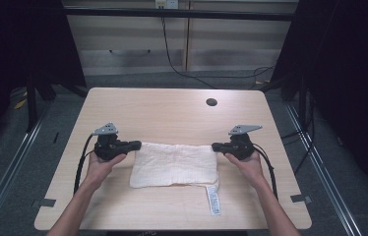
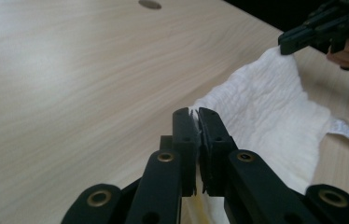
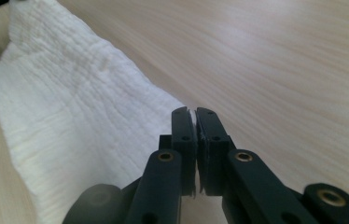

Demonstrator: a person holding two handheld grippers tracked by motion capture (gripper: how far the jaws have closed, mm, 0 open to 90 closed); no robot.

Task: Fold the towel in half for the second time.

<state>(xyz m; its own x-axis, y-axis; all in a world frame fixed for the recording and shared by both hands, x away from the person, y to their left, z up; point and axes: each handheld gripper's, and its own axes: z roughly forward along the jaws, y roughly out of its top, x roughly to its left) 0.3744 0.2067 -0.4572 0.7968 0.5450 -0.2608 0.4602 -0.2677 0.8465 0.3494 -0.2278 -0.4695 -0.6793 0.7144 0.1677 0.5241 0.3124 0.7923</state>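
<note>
A white folded cloth [image 1: 174,164] lies in the middle of the wooden table [image 1: 172,110], with a long white label [image 1: 213,199] sticking out at its near right corner. My left gripper [image 1: 138,144] is shut on the cloth's far left corner [image 2: 195,112]. My right gripper [image 1: 215,146] is shut on the far right corner [image 3: 191,112]. The cloth [image 2: 266,116] stretches between both grippers, and in the left gripper view the right gripper [image 2: 289,43] shows at its far corner. The cloth [image 3: 70,121] fills the left of the right gripper view.
A round cable hole [image 1: 211,102] sits near the table's far edge. Black cables [image 1: 172,59] hang behind the table in front of pale cabinets. Dark curtains stand at both sides, and metal floor rails [image 1: 5,172] run beside the table.
</note>
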